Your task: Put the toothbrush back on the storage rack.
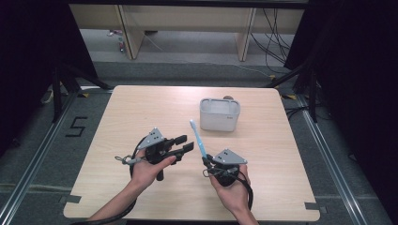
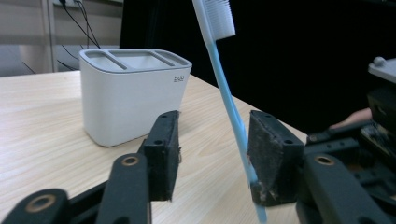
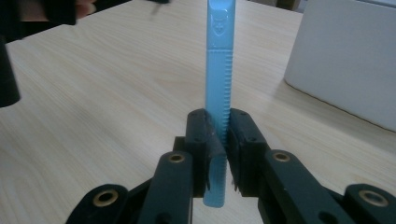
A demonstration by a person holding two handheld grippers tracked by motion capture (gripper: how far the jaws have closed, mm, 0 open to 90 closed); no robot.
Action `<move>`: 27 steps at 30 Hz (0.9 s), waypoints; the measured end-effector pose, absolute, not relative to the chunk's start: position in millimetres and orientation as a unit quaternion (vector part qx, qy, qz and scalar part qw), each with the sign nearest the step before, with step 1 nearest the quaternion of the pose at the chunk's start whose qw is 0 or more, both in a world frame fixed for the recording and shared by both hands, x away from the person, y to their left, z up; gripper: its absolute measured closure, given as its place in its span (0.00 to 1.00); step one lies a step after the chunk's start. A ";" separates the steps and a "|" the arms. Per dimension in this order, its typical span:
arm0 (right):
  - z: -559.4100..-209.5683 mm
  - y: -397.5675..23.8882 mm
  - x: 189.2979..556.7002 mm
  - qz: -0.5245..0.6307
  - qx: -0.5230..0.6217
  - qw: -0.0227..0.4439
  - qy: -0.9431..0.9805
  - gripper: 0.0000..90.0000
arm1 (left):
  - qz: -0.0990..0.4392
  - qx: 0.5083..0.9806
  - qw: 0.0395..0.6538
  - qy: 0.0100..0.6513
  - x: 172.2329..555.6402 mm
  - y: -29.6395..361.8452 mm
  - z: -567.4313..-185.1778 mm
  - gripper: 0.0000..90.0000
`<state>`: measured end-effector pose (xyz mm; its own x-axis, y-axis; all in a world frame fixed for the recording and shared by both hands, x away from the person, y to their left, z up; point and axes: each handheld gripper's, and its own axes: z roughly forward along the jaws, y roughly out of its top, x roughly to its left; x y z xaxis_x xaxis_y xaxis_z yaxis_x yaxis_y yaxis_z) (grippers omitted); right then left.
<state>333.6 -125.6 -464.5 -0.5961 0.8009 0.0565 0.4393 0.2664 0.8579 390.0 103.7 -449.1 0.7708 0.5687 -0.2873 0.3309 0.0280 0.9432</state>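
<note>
Black "5" on the floor (image 1: 76,126) left of the table (image 1: 141,108)

Beyond our grippers, the pale square wooden table (image 1: 141,108) stands on grey floor (image 1: 42,140); black curtains (image 1: 28,42) flank us, light wooden furniture legs (image 1: 131,33) stand farther ahead.

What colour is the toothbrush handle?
Light blue; the toothbrush handle shows best in the right gripper view.
</note>
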 end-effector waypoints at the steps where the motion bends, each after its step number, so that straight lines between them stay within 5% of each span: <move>1: -464.7 -128.0 337.7 0.455 0.373 0.223 0.777 0.88 | 0.087 0.690 0.639 0.328 392.8 101.4 -448.9 0.63; 27: -457.4 -127.0 340.8 0.459 0.380 0.225 0.771 0.87 | 0.043 0.668 0.677 0.306 398.7 77.7 -432.0 0.95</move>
